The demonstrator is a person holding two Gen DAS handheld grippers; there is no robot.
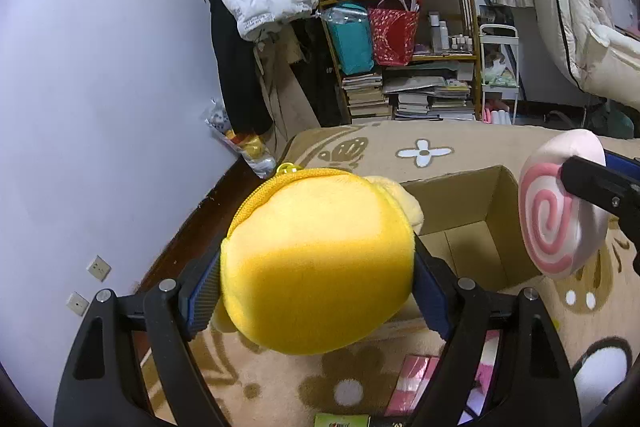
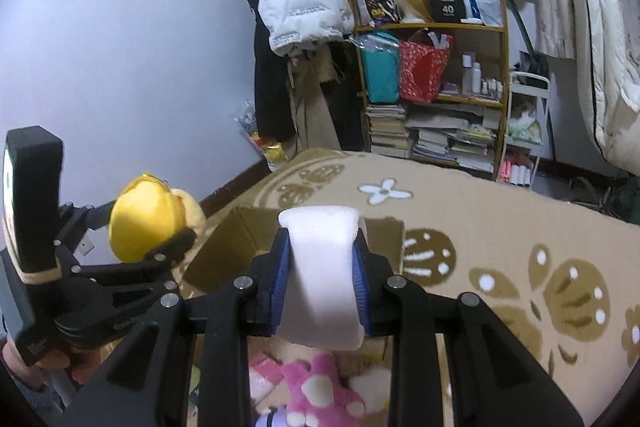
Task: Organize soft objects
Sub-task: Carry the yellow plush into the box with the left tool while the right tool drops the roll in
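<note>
Yellow plush pouch point(image 1: 316, 263): clamped between the blue pads of the left gripper point(image 1: 316, 267), held in the air above the beige patterned rug point(image 1: 460, 151), in front of the open cardboard box point(image 1: 472, 215). The left wrist view shows its yellow zipper point(image 1: 256, 195) along the top edge; the right wrist view shows the same pouch point(image 2: 144, 223) only from the side, at far left, beside the box point(image 2: 240, 239).

Pink-swirl plush roll point(image 1: 556, 203): held by the right gripper point(image 2: 320, 279), whose fingers are closed on its two flat faces. The left wrist view shows the pink spiral face, to the right of the box. The right wrist view shows only the roll's white rim point(image 2: 320, 275), suspended above the box.

Only the right wrist view shows a pink plush toy point(image 2: 320, 395) with white spots lying on the floor below the gripper. A bookshelf point(image 1: 404, 51) stands behind the rug.
</note>
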